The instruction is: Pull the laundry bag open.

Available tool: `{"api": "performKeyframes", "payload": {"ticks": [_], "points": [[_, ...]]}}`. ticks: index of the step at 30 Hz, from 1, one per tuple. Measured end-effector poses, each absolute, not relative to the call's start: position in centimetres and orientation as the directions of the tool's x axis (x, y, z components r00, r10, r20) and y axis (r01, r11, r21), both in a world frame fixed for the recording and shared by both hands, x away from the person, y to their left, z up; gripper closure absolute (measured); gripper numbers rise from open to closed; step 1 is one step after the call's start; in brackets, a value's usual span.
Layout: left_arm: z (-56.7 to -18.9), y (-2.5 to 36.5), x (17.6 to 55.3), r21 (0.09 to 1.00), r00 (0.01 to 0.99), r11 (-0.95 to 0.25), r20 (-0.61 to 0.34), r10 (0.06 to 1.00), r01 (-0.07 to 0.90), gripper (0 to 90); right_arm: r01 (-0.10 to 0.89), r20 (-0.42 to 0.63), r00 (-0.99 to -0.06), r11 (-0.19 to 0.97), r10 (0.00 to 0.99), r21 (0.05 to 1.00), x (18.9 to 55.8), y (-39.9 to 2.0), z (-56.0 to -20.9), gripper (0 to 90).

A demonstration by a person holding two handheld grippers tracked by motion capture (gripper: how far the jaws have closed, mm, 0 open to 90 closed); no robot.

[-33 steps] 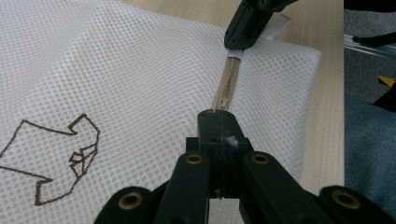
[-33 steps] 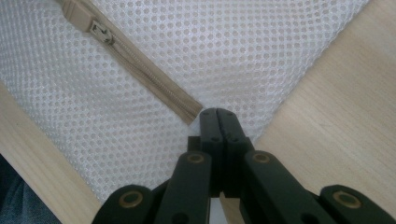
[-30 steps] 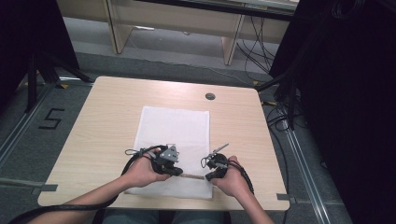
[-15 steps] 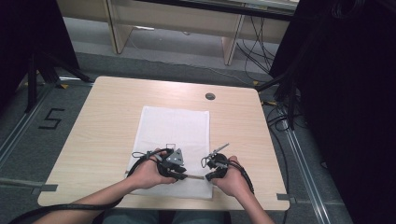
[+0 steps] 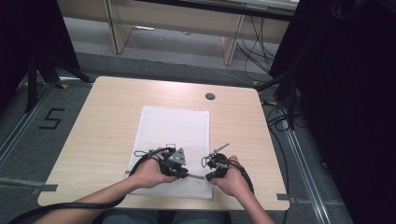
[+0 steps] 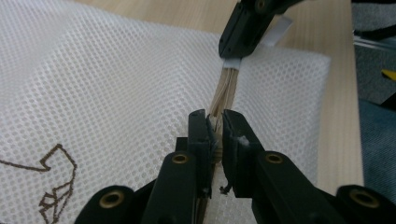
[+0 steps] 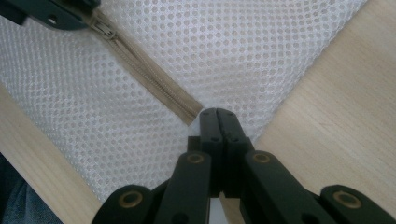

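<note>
A white mesh bag [image 5: 173, 126] lies flat on the wooden table [image 5: 107, 116], with a tan zipper [image 6: 226, 88] along its near edge. My left gripper [image 6: 215, 122] has just been closing, and the zipper's slider sits pinched between its jaws. In the high view the left gripper [image 5: 186, 173] is over the bag's near edge, pointing right. My right gripper [image 7: 218, 114] is shut on the bag's fabric at the zipper's end [image 7: 194, 109]. From above, the right gripper [image 5: 206, 176] faces the left one a short way apart. The zipper [image 7: 149, 77] runs taut between them.
The bag's near right corner lies close to the table's front edge [image 5: 154, 201]. A round cable hole [image 5: 210, 96] sits at the back of the table. A small brown printed logo [image 6: 56, 182] marks the mesh. Bare wood lies left and right of the bag.
The left gripper has crept slightly to the right along the bag's near edge. The right hand has kept still on the zipper's end.
</note>
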State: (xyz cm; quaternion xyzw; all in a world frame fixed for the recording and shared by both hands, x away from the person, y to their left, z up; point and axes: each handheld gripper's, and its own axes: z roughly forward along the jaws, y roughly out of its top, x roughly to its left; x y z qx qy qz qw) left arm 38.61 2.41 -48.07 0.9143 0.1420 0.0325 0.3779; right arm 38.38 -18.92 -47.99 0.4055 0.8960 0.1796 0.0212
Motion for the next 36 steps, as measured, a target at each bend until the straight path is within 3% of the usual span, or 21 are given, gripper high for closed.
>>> {"api": "performKeyframes", "payload": {"ticks": [36], "points": [[-48.14,1.84,38.84,0.684,0.959,-0.695,-0.029,0.280,0.223,82.1,0.699,0.081,-0.689,0.632,0.720,0.335,38.36,-18.64,-47.97,90.0]]}}
